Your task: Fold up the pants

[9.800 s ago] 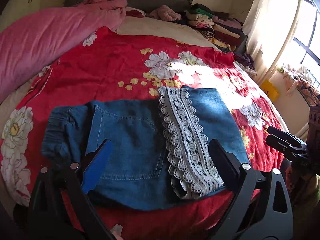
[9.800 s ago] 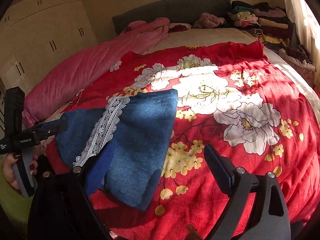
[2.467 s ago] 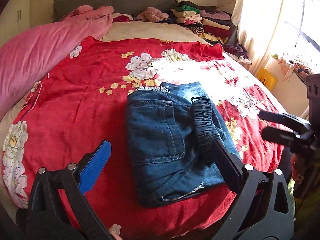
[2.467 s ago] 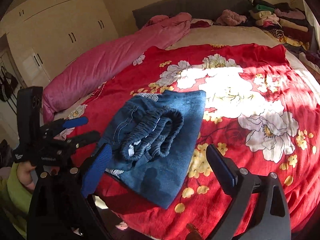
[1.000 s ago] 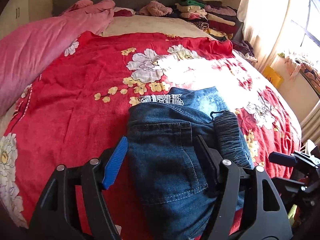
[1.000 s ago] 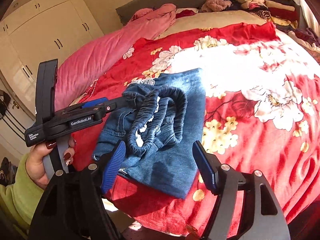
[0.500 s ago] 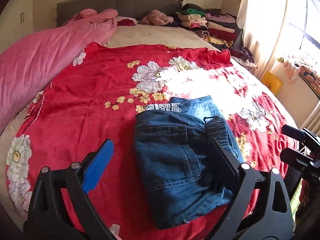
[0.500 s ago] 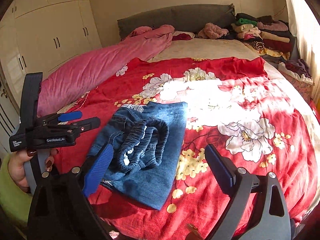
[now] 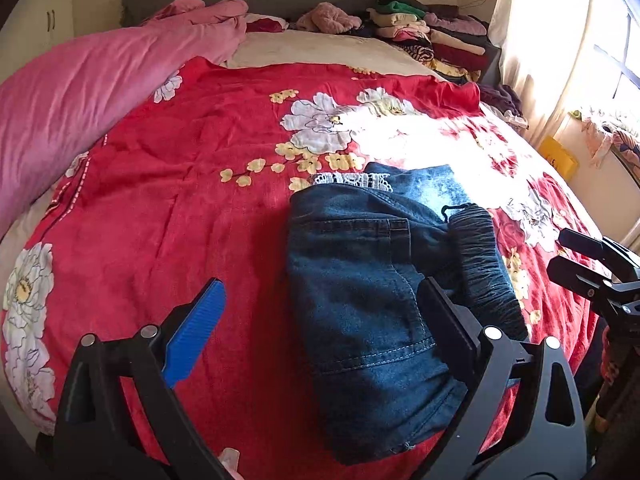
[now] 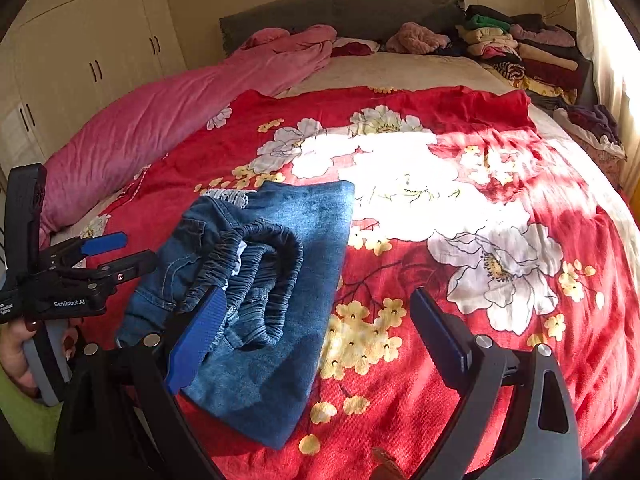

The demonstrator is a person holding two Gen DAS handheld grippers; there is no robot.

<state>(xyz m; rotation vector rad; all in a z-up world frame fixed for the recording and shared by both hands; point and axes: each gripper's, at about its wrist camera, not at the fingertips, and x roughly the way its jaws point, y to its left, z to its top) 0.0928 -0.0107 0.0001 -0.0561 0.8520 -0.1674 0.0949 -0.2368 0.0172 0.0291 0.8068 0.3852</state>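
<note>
The pants (image 9: pixel 372 292) lie folded into a compact denim bundle on the red flowered blanket (image 9: pixel 192 184) of the bed, in the lower middle of the left wrist view and the lower left of the right wrist view. Their gathered waistband (image 10: pixel 260 276) sits on top, and a strip of white lace (image 9: pixel 352 181) peeks out at the far edge. The left gripper (image 9: pixel 320 320) hovers over the bundle with its jaws spread wide and holding nothing. The right gripper (image 10: pixel 316 332) hangs beside the bundle, jaws likewise spread and empty. A pink quilt (image 10: pixel 160 120) lies along the left, and stacked clothes (image 10: pixel 520 52) fill the upper right.
</note>
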